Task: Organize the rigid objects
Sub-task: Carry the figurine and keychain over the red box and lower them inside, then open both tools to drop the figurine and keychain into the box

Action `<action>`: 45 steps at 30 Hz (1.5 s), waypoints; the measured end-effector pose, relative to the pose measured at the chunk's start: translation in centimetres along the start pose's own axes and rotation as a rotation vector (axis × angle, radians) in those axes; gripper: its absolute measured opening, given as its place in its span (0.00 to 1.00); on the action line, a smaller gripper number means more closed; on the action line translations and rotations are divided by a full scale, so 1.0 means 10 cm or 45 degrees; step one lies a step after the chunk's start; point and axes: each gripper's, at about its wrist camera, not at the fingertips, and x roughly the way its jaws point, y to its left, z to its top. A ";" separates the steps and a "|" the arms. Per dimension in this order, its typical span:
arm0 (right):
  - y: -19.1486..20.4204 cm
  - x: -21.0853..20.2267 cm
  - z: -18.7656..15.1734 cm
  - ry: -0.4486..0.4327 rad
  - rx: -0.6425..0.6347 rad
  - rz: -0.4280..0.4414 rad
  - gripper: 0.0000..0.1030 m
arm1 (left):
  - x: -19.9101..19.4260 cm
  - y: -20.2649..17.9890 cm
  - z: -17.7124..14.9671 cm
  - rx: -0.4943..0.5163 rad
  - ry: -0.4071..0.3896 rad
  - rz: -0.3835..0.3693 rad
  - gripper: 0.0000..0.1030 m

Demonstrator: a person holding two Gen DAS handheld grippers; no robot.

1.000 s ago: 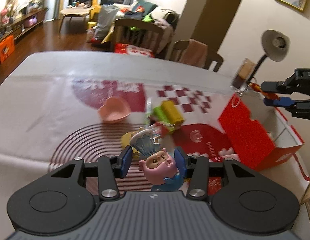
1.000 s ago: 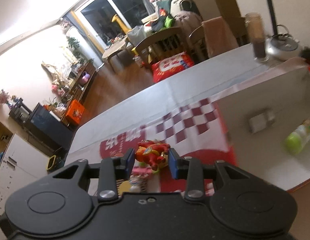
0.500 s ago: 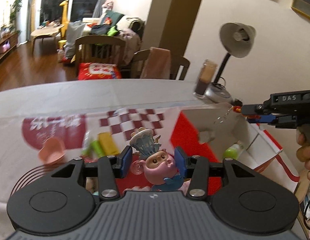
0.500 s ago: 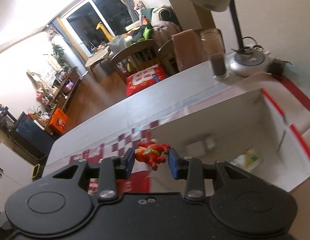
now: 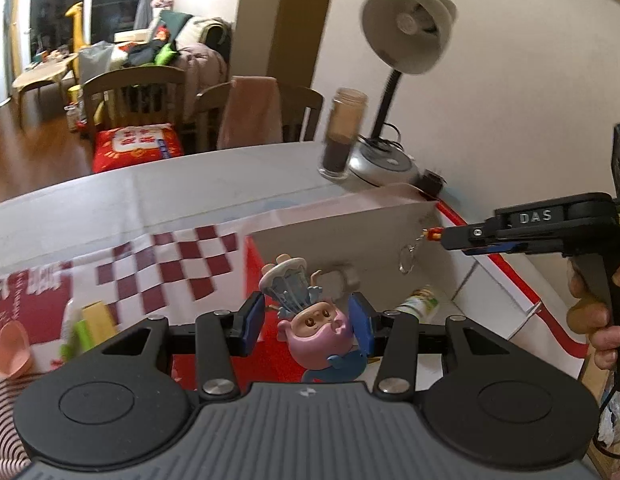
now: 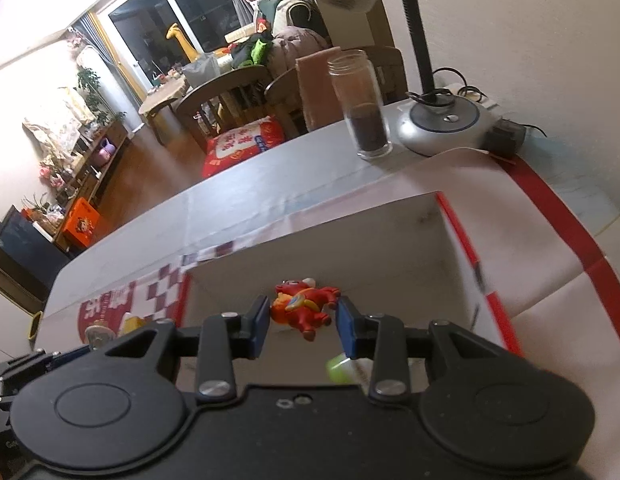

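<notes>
My left gripper (image 5: 308, 326) is shut on a pink pig figurine (image 5: 316, 330) with a white-blue chef hat, held above the near edge of the open red-and-white box (image 5: 350, 216). My right gripper (image 6: 303, 320) is shut on a red cartoon figurine (image 6: 304, 308) with a key ring, held over the inside of the same box (image 6: 390, 232). The right gripper also shows in the left wrist view (image 5: 462, 238), over the box, its key ring dangling. A green-capped bottle (image 5: 420, 306) lies inside the box; it shows blurred in the right wrist view (image 6: 342, 368).
A glass jar of dark powder (image 6: 364, 108) and a desk lamp base (image 6: 446, 120) stand behind the box. On the red-patterned cloth to the left lie a pink heart dish (image 5: 10, 350) and yellow and green items (image 5: 86, 326). Chairs stand beyond the table.
Both grippers have moved right, from over the cloth to the box, still holding their figurines. The right gripper now hangs over the box's inside; the left has come up to its near edge.
</notes>
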 end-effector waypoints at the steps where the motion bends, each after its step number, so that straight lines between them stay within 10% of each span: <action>1: -0.04 0.02 0.01 0.003 -0.003 -0.004 0.34 | 0.05 -0.06 0.02 0.019 0.007 -0.003 0.44; 25: -0.41 0.81 0.05 0.231 -0.188 -0.080 0.34 | 1.52 -0.76 0.11 0.178 0.374 0.083 0.35; 45: -0.39 0.96 0.02 0.369 -0.254 -0.119 0.38 | 1.60 -0.63 0.07 0.052 0.417 0.100 0.35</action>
